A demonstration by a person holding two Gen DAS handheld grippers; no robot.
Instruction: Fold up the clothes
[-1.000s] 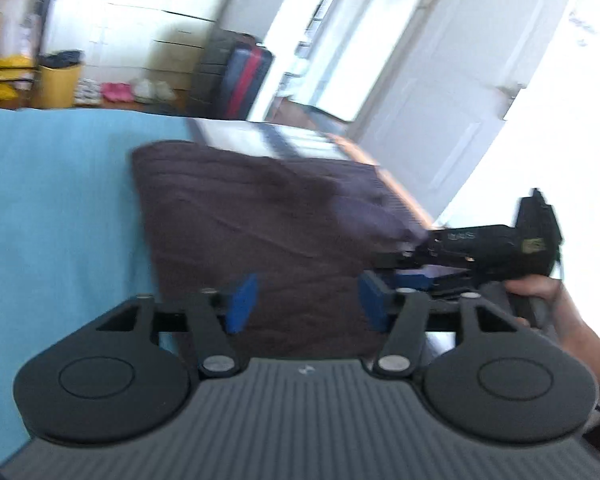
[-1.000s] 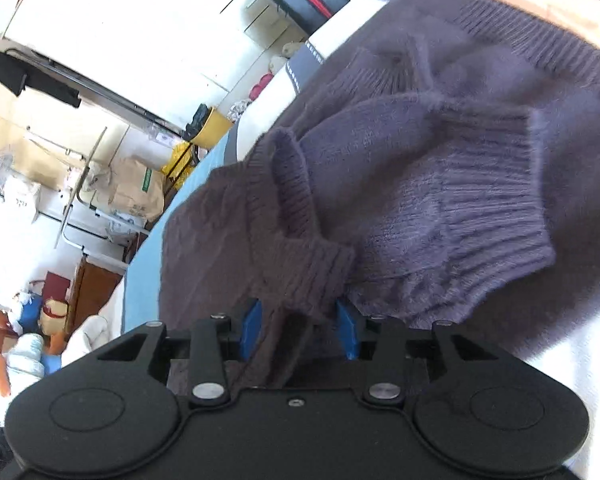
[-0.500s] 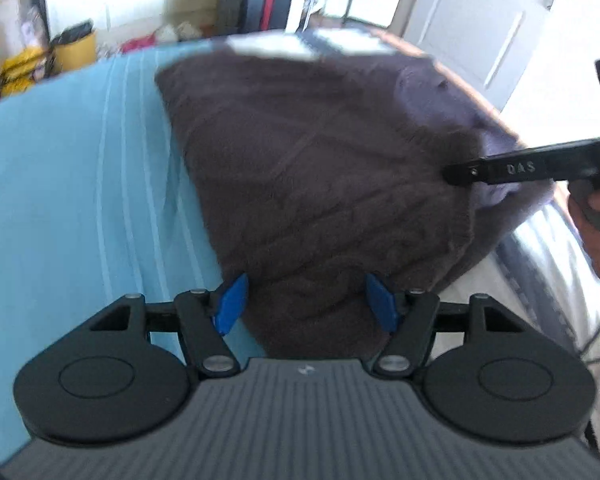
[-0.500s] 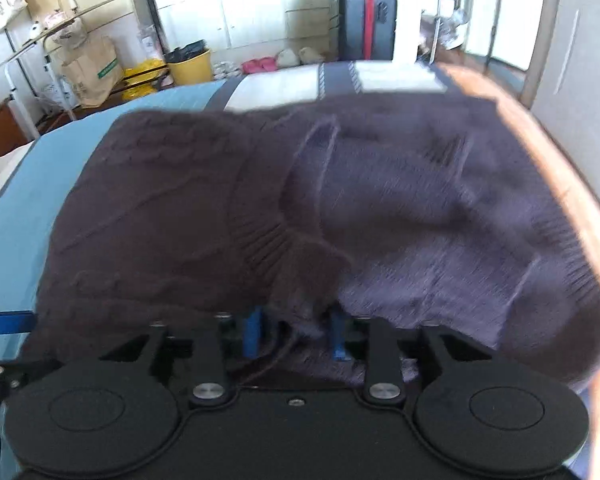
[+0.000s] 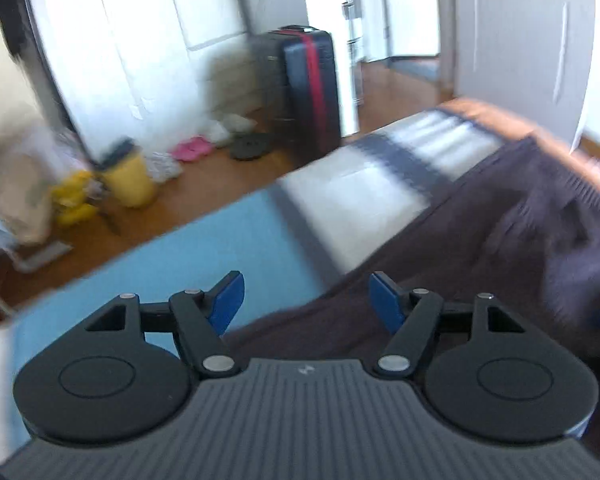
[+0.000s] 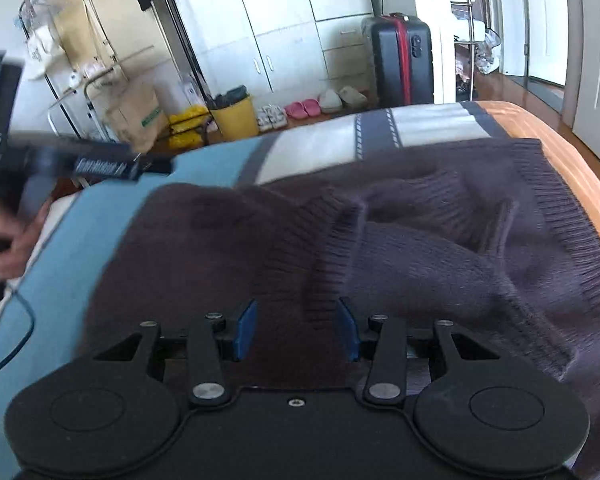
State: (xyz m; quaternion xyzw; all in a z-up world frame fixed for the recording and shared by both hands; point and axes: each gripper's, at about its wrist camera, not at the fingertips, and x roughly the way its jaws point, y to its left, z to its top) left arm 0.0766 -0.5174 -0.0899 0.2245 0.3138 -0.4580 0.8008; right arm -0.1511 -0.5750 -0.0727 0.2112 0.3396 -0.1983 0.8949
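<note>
R gripper (image 6: 296,328): jaws opening, sweater (image 6: 380,248) knit bunched between the blue pads, looks like it's no longer pinched, tho contact is hard to call. L gripper (image 5: 306,300): jaws opening too, spread, nothing between them, out past the sweater's left edge over the blue sheet (image 5: 220,248).

Sweater lies on the bed (image 6: 560,152), sleeve folded across the body. Thick soft knit, probably some weight, droops and stretches, not slippery. Best hold imo: ribbed hem or cuff (image 6: 332,232), firmer there.

L view badly smeared. Near edge of sweater hidden under both grippers; the part lying under the folded sleeve can't be seen.
</note>
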